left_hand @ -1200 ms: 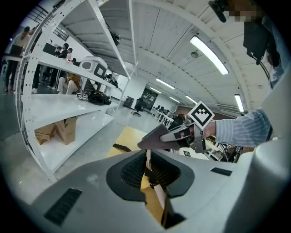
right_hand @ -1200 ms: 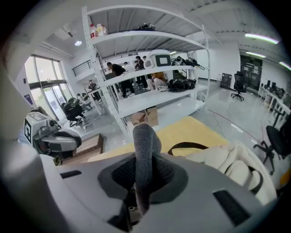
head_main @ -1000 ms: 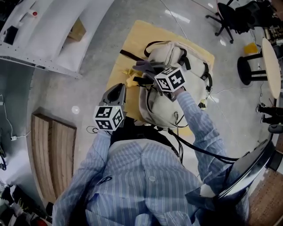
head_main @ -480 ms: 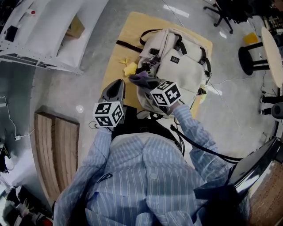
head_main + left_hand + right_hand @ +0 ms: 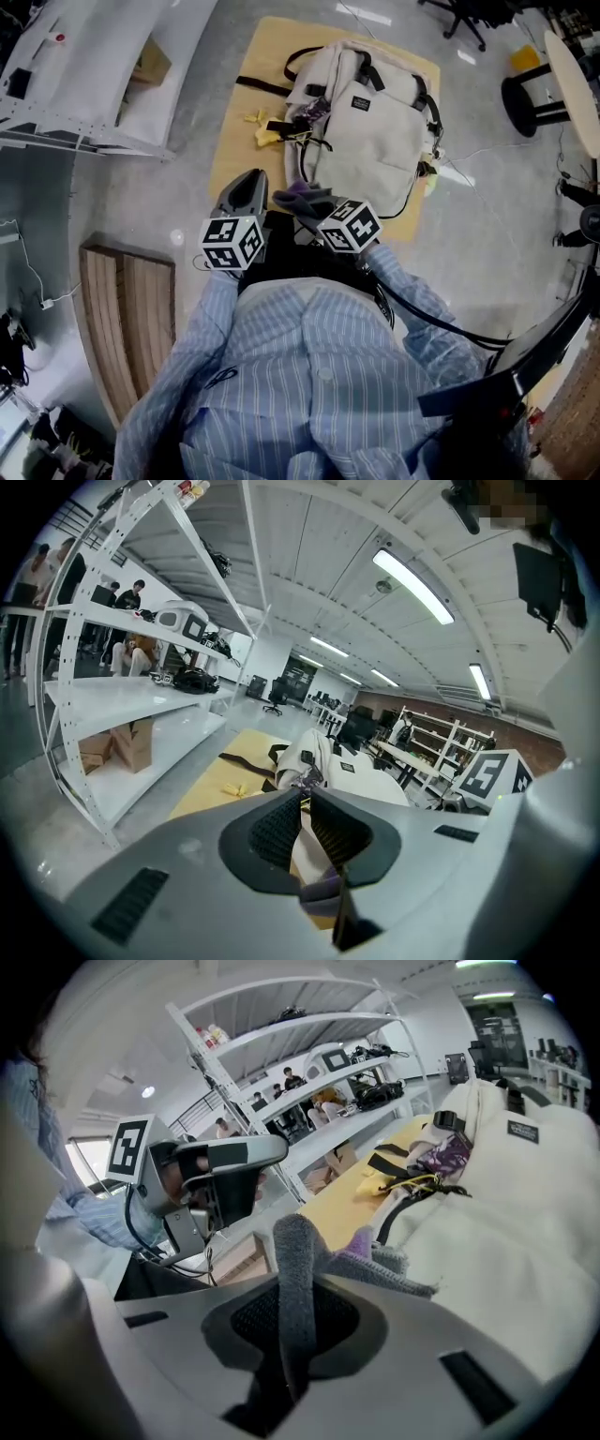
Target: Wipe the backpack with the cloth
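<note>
The right gripper (image 5: pixel 296 1309) was clamped on a grey-purple cloth (image 5: pixel 298 1260) near the cream backpack's (image 5: pixel 375 122) closer end. The left gripper (image 5: pixel 302 801) hung closed and empty beside it.

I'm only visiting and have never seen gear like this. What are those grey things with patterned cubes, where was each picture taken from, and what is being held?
There is no robot here: a person holds a two-jaw gripper in each hand. The cubes are part of the grippers. The head view comes from a camera on the person's head, looking down. Each gripper view comes from a camera riding on that gripper, looking along its jaws. Below lies a tan mat with a cream backpack on it. The right gripper is shut on a grey cloth, near the backpack's closer end. The left gripper is shut and empty.
</note>
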The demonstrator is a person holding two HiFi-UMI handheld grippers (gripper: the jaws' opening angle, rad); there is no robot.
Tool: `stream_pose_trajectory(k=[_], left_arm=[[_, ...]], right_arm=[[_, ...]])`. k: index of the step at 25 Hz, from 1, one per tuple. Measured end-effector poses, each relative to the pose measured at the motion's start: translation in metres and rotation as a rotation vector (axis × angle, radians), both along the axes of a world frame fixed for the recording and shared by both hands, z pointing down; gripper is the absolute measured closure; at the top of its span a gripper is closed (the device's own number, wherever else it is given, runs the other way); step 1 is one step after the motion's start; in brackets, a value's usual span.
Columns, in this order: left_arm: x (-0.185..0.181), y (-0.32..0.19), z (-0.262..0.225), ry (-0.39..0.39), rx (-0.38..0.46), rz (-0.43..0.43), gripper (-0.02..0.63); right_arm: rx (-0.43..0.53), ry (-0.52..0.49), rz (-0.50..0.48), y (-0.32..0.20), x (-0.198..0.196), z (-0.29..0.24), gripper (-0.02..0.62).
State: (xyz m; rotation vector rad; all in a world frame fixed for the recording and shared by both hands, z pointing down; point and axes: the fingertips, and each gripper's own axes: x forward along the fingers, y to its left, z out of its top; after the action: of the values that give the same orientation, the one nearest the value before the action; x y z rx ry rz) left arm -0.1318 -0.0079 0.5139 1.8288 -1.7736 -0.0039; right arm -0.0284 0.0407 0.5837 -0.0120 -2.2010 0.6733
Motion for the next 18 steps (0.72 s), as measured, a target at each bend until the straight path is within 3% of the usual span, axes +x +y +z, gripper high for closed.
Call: stream_pose_trajectory(k=[7, 18], left_arm=[[0.025, 0.012, -0.001, -0.012, -0.004, 0.047, 0.572], [0.050, 0.032, -0.007, -0.034, 0.000, 0.064, 0.572]], right_arm=[[-0.021, -0.013, 0.048, 0.020, 0.028, 0.000, 0.548], [0.058, -0.210, 0.237, -0.043, 0.016, -0.069, 0.548]])
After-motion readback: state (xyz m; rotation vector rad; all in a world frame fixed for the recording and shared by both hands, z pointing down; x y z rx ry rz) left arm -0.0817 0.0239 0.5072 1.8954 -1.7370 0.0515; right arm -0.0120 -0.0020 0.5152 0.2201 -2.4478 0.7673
